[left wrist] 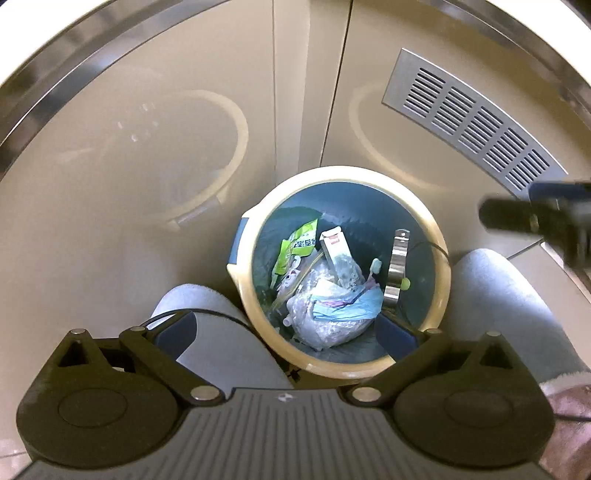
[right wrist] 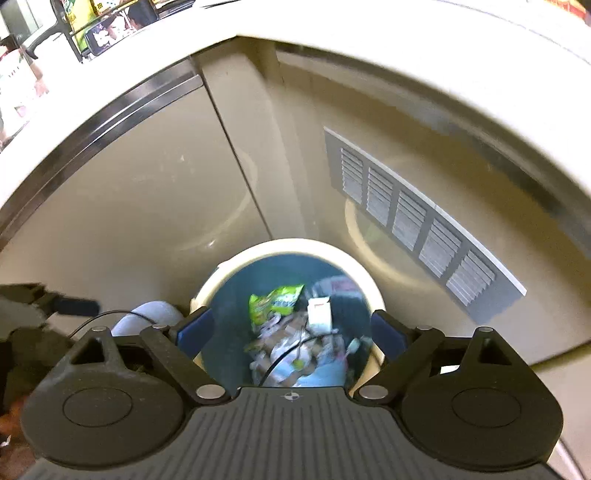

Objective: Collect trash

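Note:
A round trash bin with a cream rim [left wrist: 439, 236] and blue inside stands on the floor below both grippers; it also shows in the right wrist view [right wrist: 373, 288]. It holds a green snack wrapper [left wrist: 299, 243], a small white carton [left wrist: 334, 243], clear plastic bags [left wrist: 325, 317], a toothbrush and a metal clip [left wrist: 397, 266]. The wrapper [right wrist: 275, 301] and carton [right wrist: 319, 314] show blurred in the right view. My left gripper [left wrist: 286, 332] is open and empty above the bin. My right gripper [right wrist: 291, 328] is open and empty above the bin.
Beige glossy cabinet panels [left wrist: 147, 147] rise behind the bin, with a metal vent grille [left wrist: 469, 122] at the right. The person's grey-clad knees [left wrist: 221, 332] flank the bin. A counter edge with items [right wrist: 92, 29] shows at the upper left in the right view.

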`<state>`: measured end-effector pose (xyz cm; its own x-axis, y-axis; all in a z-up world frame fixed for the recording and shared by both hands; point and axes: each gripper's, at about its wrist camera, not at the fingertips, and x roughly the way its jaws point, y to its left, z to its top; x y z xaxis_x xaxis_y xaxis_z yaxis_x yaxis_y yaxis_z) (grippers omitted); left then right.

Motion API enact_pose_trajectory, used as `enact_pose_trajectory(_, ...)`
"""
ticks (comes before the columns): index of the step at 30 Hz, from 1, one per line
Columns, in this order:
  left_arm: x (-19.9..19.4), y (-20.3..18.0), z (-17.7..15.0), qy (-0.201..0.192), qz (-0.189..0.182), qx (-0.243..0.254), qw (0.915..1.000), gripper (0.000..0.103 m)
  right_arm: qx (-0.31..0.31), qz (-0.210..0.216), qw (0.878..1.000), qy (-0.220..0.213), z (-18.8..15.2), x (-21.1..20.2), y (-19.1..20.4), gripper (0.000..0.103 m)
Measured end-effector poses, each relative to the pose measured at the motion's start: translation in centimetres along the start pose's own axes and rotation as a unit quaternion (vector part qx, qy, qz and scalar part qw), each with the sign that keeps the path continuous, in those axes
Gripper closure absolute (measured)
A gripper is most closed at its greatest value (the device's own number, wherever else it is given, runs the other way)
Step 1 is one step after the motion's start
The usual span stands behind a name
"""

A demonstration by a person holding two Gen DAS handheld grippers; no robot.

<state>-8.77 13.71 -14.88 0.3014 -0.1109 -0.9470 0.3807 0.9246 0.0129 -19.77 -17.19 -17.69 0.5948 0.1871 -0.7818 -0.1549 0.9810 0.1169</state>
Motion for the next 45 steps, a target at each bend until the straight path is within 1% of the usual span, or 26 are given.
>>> enact_pose_trajectory(4, -0.5, 0.4, -0.4, -0.002, 0.002, -0.01, 0.9999, 0.0, 0.071, 0.052, 0.996, 0.004, 1.2, 0.3, -1.4, 0.011)
enact_pose_trajectory(7, -0.5, 0.7, -0.8, -0.003, 0.004, -0.013, 0.9999, 0.0, 0.093, 0.045, 0.995, 0.014, 2.2, 0.2, -1.4, 0.011)
enact_pose_trajectory(10, 0.3, 1.0, -1.1, 0.001, -0.001, -0.018, 0.9998, 0.0, 0.065, 0.049, 0.996, 0.021, 4.3, -0.7, 0.0, 0.011)
enact_pose_trajectory(14, 1.0, 1.1, -1.0, 0.003, -0.016, -0.018, 0.9997, 0.0, -0.008, 0.047, 0.998, 0.042, 8.7, -2.3, 3.1, 0.01)
enact_pose_trajectory(15, 1.3, 1.0, -0.9, 0.004, -0.019, -0.015, 0.9997, 0.0, -0.038, 0.036, 0.998, 0.041, 9.8, -2.5, 4.0, 0.009)
enact_pose_trajectory(16, 1.6, 0.9, -0.7, 0.007, -0.021, -0.012, 0.9997, 0.0, -0.071, 0.017, 0.997, 0.034, 10.6, -2.5, 4.9, 0.004)
enact_pose_trajectory(18, 2.2, 1.0, -0.5, 0.012, -0.024, -0.012, 0.9996, 0.0, -0.126, -0.022, 0.991, 0.03, 11.1, -1.5, 6.1, 0.0)
enact_pose_trajectory(20, 2.9, 1.2, -0.4, 0.021, -0.027, -0.016, 0.9993, 0.0, -0.162, -0.066, 0.983, 0.051, 9.9, 1.8, 6.4, 0.0)
enact_pose_trajectory(21, 3.4, 1.2, -0.4, 0.028, -0.028, -0.02, 0.999, 0.0, -0.167, -0.096, 0.978, 0.079, 8.9, 4.2, 6.0, 0.0)
enact_pose_trajectory(22, 4.0, 1.2, -0.2, 0.034, -0.03, -0.022, 0.9987, 0.0, -0.16, -0.131, 0.971, 0.121, 7.8, 6.7, 5.3, 0.002)
enact_pose_trajectory(23, 4.6, 1.0, 0.1, 0.039, -0.034, -0.023, 0.9984, 0.0, -0.138, -0.15, 0.965, 0.163, 6.7, 8.4, 4.4, 0.006)
enact_pose_trajectory(24, 5.3, 0.8, 0.6, 0.044, -0.037, -0.023, 0.9981, 0.0, -0.11, -0.136, 0.966, 0.191, 5.9, 9.1, 3.6, 0.016)
enact_pose_trajectory(25, 5.9, 0.5, 1.1, 0.048, -0.037, -0.025, 0.9979, 0.0, -0.08, -0.105, 0.969, 0.209, 5.4, 9.0, 2.8, 0.017)
enact_pose_trajectory(26, 6.5, 0.2, 1.6, 0.047, -0.038, -0.029, 0.9978, 0.0, -0.055, -0.078, 0.972, 0.217, 5.3, 8.3, 2.2, 0.017)
enact_pose_trajectory(27, 7.1, -0.3, 2.2, 0.043, -0.043, -0.031, 0.9977, 0.0, -0.039, -0.061, 0.974, 0.215, 5.4, 7.5, 1.7, 0.015)
enact_pose_trajectory(29, 7.9, -1.7, 3.3, 0.042, -0.063, -0.022, 0.9969, 0.0, -0.024, -0.046, 0.979, 0.197, 6.2, 5.6, 1.2, 0.008)
enact_pose_trajectory(30, 8.4, -2.6, 3.8, 0.042, -0.076, -0.009, 0.9962, 0.0, -0.022, -0.046, 0.981, 0.185, 6.6, 4.7, 0.9, 0.005)
enact_pose_trajectory(31, 8.9, -3.1, 4.3, 0.038, -0.09, -0.006, 0.9952, 0.0, -0.021, -0.053, 0.983, 0.173, 7.1, 4.0, 0.8, 0.008)
enact_pose_trajectory(32, 9.4, -3.5, 4.7, 0.04, -0.095, -0.011, 0.9946, 0.0, -0.025, -0.078, 0.983, 0.167, 7.4, 3.6, 0.8, 0.008)
enact_pose_trajectory(33, 10.0, -3.8, 5.2, 0.05, -0.09, -0.011, 0.9947, 0.0, -0.03, -0.093, 0.983, 0.156, 7.1, 3.0, 0.9, 0.008)
enact_pose_trajectory(34, 10.7, -4.2, 5.5, 0.061, -0.073, -0.006, 0.9955, 0.0, -0.03, -0.085, 0.986, 0.143, 7.2, 2.5, 0.5, 0.007)
enact_pose_trajectory(35, 11.1, -4.2, 5.6, 0.061, -0.062, -0.004, 0.9962, 0.0, -0.022, -0.074, 0.988, 0.135, 7.3, 2.2, 0.5, 0.006)
enact_pose_trajectory(39, 13.1, -2.9, 5.5, 0.079, -0.037, -0.02, 0.996, 0.0, 0.007, -0.077, 0.988, 0.134, 7.2, 2.0, -0.6, 0.006)
enact_pose_trajectory(42, 14.9, -1.1, 5.2, 0.089, 0.021, -0.029, 0.9954, 0.0, 0.015, -0.074, 0.987, 0.14, 7.1, 2.4, -1.0, 0.006)
enact_pose_trajectory(43, 15.4, -0.2, 5.1, 0.094, 0.033, -0.038, 0.9943, 0.0, 0.016, -0.072, 0.987, 0.14, 6.9, 2.5, -1.1, 0.006)
enact_pose_trajectory(45, 16.0, 1.2, 5.2, 0.106, 0.04, -0.06, 0.9918, 0.0, 0.016, -0.069, 0.988, 0.14, 6.9, 2.7, -0.9, 0.006)
